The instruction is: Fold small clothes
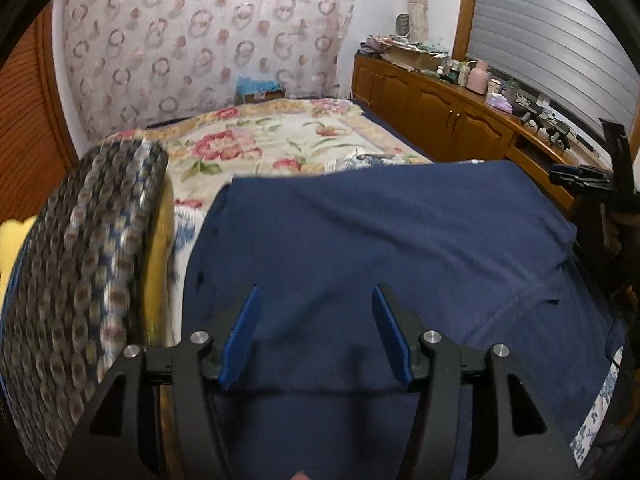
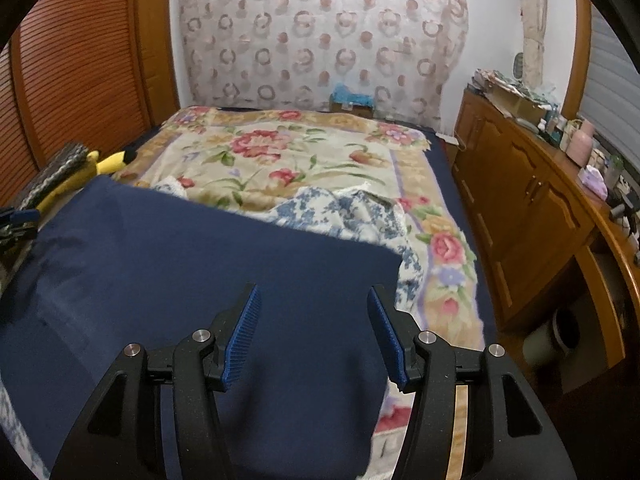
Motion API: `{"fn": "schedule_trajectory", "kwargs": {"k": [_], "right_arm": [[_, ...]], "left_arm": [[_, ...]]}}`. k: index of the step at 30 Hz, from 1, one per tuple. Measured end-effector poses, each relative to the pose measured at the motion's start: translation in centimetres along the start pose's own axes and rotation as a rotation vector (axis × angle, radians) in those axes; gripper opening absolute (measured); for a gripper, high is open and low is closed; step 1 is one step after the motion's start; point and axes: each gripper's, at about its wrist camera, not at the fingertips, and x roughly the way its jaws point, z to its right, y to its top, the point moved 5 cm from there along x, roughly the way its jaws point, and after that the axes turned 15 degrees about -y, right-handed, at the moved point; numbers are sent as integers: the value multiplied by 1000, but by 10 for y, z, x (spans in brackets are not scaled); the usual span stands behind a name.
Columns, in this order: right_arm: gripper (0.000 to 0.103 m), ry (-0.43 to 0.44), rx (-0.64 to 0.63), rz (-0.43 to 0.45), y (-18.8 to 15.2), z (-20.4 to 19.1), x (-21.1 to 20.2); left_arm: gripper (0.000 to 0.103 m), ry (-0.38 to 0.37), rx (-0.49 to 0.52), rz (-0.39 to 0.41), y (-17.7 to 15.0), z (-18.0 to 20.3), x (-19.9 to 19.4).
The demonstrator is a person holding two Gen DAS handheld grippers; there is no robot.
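A navy blue garment (image 1: pixel 380 240) lies spread flat across the near end of the bed, its far edge folded straight. Soft creases run over it, and a stitched seam curves along one side. It partly covers a blue-and-white floral cloth (image 2: pixel 352 212).

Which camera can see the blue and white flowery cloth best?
The right wrist view: the blue and white flowery cloth lies crumpled beyond the navy garment, mostly in sight. The left wrist view shows only slivers of it peeking past that garment's edges.

dim indoor light, fisheye-bent edges, motion blur at left.
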Motion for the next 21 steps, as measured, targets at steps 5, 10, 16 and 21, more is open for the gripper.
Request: {"fn": "schedule_trajectory", "kwargs": {"k": [5, 10, 16, 21], "right_arm": [[56, 1, -1, -11, -24, -7, -22], [56, -6, 19, -37, -47, -6, -36], [56, 20, 62, -85, -77, -9, -46], [56, 31, 93, -139, -94, -11, -37]], "left_arm": [[57, 15, -34, -14, -24, 4, -5], [57, 45, -62, -30, -42, 2, -5], [57, 53, -83, -53, -60, 1, 1], [57, 86, -62, -61, -62, 5, 7]]}}
